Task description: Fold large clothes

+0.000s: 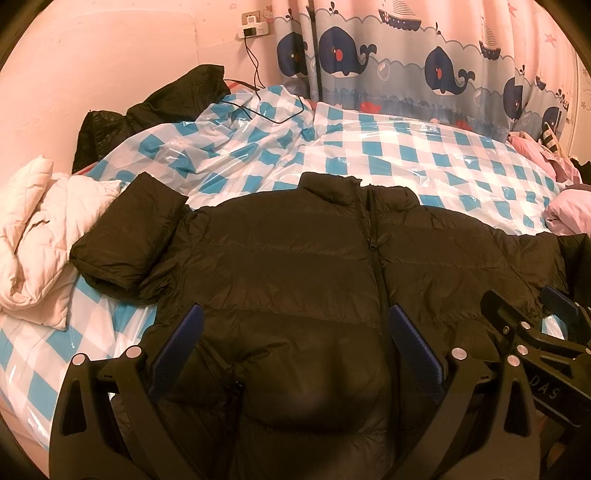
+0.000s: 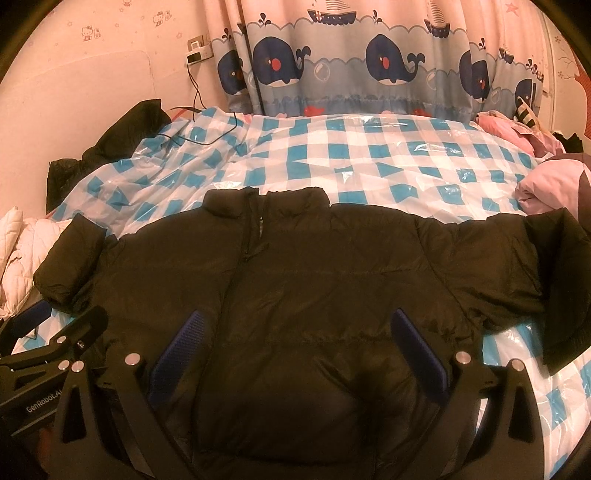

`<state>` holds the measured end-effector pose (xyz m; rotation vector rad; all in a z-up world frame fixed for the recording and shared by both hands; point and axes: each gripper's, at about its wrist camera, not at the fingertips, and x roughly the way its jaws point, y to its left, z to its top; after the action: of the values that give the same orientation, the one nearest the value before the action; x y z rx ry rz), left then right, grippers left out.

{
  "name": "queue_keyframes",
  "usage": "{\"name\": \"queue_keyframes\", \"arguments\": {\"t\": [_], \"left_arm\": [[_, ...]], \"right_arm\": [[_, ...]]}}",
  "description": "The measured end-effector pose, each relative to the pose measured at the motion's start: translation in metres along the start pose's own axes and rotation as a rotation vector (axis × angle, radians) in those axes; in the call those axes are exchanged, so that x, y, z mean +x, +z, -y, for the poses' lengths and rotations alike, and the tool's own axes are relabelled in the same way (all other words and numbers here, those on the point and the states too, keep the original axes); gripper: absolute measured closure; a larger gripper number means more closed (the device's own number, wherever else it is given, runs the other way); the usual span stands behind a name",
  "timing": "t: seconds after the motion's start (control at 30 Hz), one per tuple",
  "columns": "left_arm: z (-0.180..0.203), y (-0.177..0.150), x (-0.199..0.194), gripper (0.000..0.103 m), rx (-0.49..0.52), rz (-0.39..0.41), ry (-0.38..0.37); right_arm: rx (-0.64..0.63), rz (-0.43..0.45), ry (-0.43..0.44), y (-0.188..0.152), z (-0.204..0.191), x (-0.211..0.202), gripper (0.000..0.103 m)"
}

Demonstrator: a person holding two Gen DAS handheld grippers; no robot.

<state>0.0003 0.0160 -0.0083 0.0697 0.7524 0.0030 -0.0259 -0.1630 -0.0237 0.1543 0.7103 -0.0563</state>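
A black puffer jacket [image 1: 295,266] lies spread front-up on the bed [image 1: 424,162], which is covered by a glossy blue-and-white checked sheet; its hem is toward the bed's near edge and its stand-up collar [image 2: 266,201] points toward the far edge under the whale-print curtain [image 2: 369,66]. The zip [image 1: 375,254] runs down the middle and is closed as far as it shows. The sleeve toward the bed's left side [image 1: 129,236] is bent back, its cuff end doubled beside the shoulder, just touching a crumpled cream quilted garment [image 1: 40,229] at the left edge. The other sleeve [image 2: 561,280] stretches toward the right edge and hangs down at the end. The left gripper [image 1: 295,339] hovers over the lower chest of the jacket with its blue-padded fingers [image 1: 181,343] spread wide and nothing between them. The right gripper [image 2: 295,347] does likewise over the jacket's right half, its jaws wide apart and empty. Each gripper shows at the margin of the other's view, side by side near the hem. At the bed's far left corner another dark jacket [image 1: 147,110] lies heaped against the pink wall, and a black cable [image 1: 266,99] trails from a wall socket [image 1: 253,26] onto the sheet. Pink bedding [image 2: 546,184] is bunched at the right edge.
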Motion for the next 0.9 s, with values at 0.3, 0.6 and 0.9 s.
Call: {"name": "queue_keyframes", "arguments": {"t": [0.3, 0.6, 0.9], "left_arm": [[0.000, 0.001, 0.000, 0.007, 0.000, -0.001, -0.001], [0.000, 0.004, -0.003, 0.007, -0.009, 0.004, -0.008], [0.014, 0.013, 0.000, 0.007, -0.018, -0.009, -0.031]], "right_arm": [[0.000, 0.000, 0.000, 0.000, 0.000, 0.000, 0.005], [-0.020, 0.003, -0.010, -0.004, -0.005, 0.005, 0.005], [-0.096, 0.055, -0.148, 0.008, 0.002, -0.008, 0.005]]}}
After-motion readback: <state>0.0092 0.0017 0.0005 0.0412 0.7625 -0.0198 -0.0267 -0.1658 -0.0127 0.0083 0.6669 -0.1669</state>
